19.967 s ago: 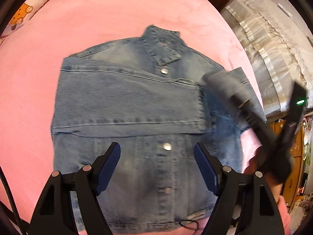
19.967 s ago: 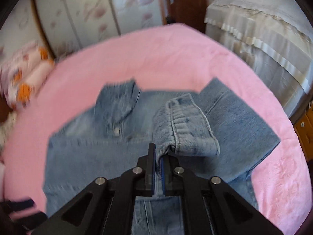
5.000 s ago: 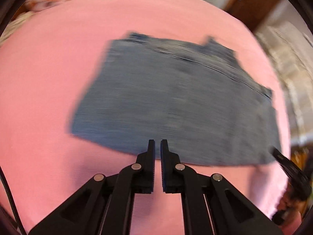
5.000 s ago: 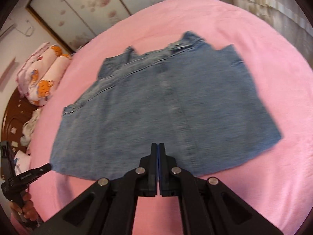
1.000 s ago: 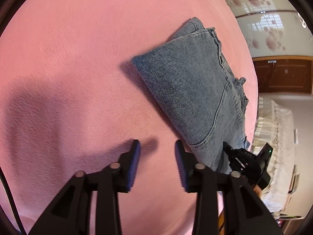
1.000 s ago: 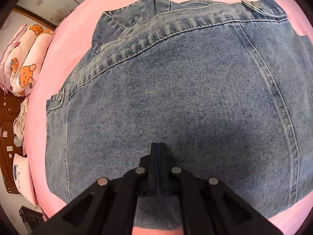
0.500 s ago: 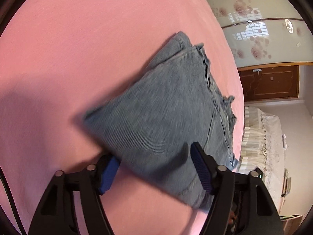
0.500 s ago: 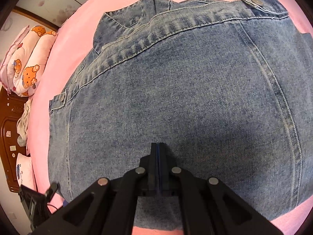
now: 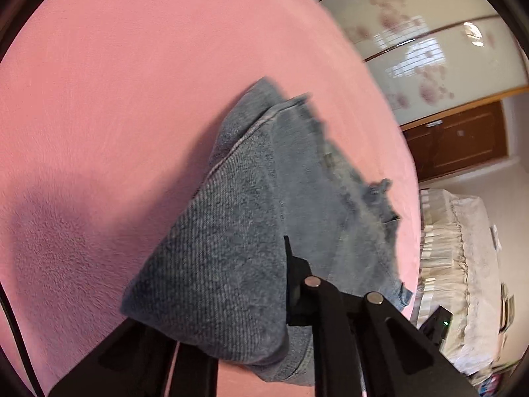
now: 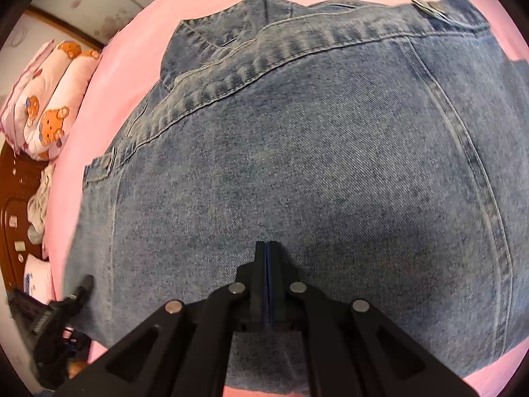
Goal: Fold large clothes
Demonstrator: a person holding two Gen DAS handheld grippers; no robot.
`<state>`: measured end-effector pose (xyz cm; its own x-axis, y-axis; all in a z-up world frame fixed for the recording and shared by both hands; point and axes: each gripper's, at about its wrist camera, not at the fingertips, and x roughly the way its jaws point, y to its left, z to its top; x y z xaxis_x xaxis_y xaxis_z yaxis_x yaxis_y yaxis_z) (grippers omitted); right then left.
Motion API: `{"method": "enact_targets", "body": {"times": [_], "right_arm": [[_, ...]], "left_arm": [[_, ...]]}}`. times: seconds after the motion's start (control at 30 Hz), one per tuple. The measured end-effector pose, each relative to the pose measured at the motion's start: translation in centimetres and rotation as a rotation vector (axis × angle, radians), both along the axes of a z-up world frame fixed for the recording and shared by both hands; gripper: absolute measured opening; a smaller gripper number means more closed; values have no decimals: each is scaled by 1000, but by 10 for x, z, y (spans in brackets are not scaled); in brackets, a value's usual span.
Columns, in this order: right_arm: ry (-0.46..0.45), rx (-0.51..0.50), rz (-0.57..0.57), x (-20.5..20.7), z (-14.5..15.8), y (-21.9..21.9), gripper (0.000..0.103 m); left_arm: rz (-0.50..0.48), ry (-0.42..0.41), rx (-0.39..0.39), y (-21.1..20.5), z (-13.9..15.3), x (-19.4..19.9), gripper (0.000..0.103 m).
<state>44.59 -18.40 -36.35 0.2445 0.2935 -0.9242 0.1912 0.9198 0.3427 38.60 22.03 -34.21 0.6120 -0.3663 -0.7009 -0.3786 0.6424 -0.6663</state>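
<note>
A blue denim jacket (image 10: pixel 297 165), folded into a flat panel, lies on the pink bedspread (image 9: pixel 132 82). My right gripper (image 10: pixel 266 248) is shut, its tips resting on top of the denim near the front edge, with nothing between the pads. My left gripper (image 9: pixel 264 264) has its jaws closing on the jacket's (image 9: pixel 231 248) near corner. That corner is raised and drapes over one finger, hiding it; only the other finger (image 9: pixel 294 281) shows. In the right wrist view the left gripper (image 10: pixel 66 307) sits at the jacket's lower left corner.
Bear-print pillows (image 10: pixel 49 106) and a dark wooden headboard (image 10: pixel 16 225) lie to the left. Floral wardrobe doors (image 9: pixel 429 49), a wooden door (image 9: pixel 463 139) and a cream lace-covered bed (image 9: pixel 463 264) stand beyond the pink bed's edge.
My left gripper slid from bare bedspread onto the jacket's corner, spread wide around it, then closed; the corner now rides up. The right gripper stayed put on the denim.
</note>
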Motion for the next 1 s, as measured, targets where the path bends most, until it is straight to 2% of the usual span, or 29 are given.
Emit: {"method": "enact_targets", "body": {"times": [0.17,0.27,0.37,0.4,0.5,0.6,0.67,0.8,1.0], "right_arm": [[-26,-33,90,2,2,6,0],[-26,-22,140,5,2,5,0],[-10,33,168,12,1,-3,0],[-5,56,171,13,0,-8,0],[15,136,180,19,-2,-23,0],[29,199,156,25,-2,-49,0],[28,252,114,27,0,-77,0],[-1,364,25,25,12,-151,0],[-21,297,18,21,23,-232,0]], "left_arm": [[-69,-164,62,-31,51,-3,6],[-146,-246,143,-68,92,0,6],[-231,-323,195,-116,125,-2,6],[-271,-346,235,-140,136,-3,6],[-345,-379,289,-196,151,-8,6],[-396,-378,255,-242,152,-12,6],[-428,-365,265,-270,149,-12,6],[-497,-331,275,-326,130,-16,6],[-586,-258,279,-382,87,-28,7]]}}
